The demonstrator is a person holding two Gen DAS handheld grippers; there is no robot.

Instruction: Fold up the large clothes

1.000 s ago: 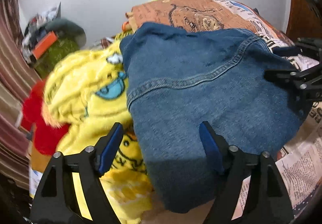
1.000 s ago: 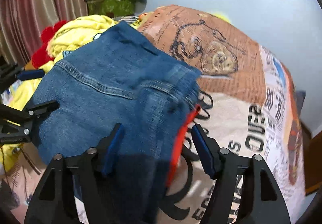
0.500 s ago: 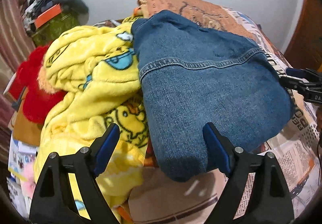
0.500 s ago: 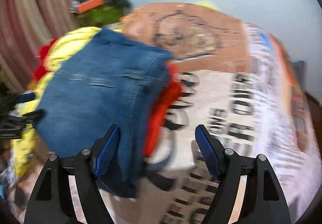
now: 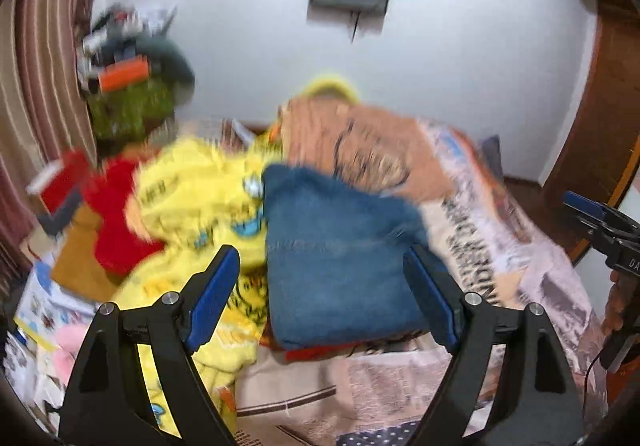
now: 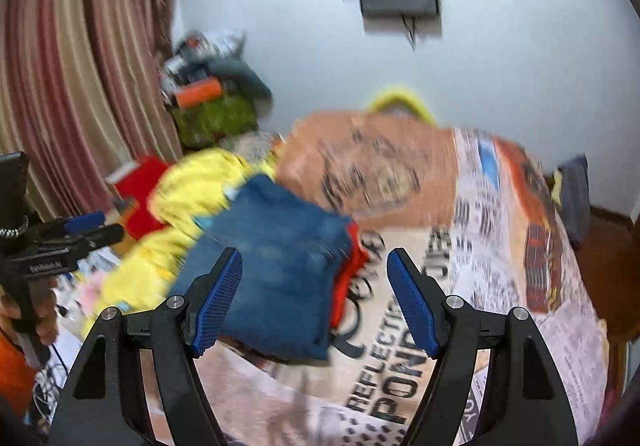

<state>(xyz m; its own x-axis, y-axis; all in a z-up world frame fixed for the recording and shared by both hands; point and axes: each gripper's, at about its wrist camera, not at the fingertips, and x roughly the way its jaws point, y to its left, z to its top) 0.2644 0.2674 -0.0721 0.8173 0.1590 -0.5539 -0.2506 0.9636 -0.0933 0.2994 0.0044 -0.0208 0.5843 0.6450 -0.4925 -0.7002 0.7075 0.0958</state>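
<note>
Both hand-held grippers have drawn back from the folded denim garment, which looked larger half a second ago. The left hand-held gripper and the right hand-held gripper are spread wide, holding nothing. The denim lies mid-frame on the bed's printed blanket, atop something red, touching the yellow cartoon blanket at its left.

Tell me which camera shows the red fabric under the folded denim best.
The right wrist view: the red fabric shows as a long strip along the right edge of the denim. The left wrist view shows only a thin red sliver under the near edge of the denim.
</note>
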